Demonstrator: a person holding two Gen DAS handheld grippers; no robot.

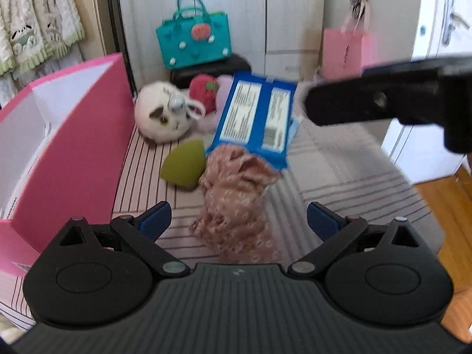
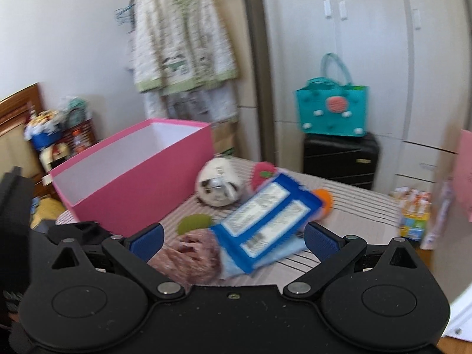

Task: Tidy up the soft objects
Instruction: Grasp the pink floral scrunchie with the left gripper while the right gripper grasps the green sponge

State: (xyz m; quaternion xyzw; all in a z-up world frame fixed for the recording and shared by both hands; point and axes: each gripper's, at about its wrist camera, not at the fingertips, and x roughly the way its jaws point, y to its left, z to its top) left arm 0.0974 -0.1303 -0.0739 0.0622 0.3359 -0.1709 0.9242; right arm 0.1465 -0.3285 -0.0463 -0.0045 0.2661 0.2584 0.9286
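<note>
On the striped bed cover (image 1: 339, 162), at the far left, an open pink cardboard box (image 1: 76, 153) stood with its near end cut off by the frame edge in the left wrist view. Beside its far corner lay a round white plush toy (image 1: 160, 115), its face blurred, and behind it a red knitted strawberry (image 1: 203, 90), half hidden by a blue plastic packet with white labels (image 1: 255, 118). An olive-green teardrop sponge (image 1: 184, 166) lay just beside a crumpled pink floral cloth (image 1: 236, 203); the cloth's long axis ran from the left tool (image 1: 239, 221) away toward the packet, whose near edge overlapped it. The packet's long axis pointed away and slightly left. The left tool was spread wide, released, with the cloth's near end between its blue pads, untouched. In the right wrist view the right tool (image 2: 233, 240) also gaped, holding nothing, above the packet's near corner; an orange thing (image 2: 326, 199) behind the packet was too blurred to name.
</note>
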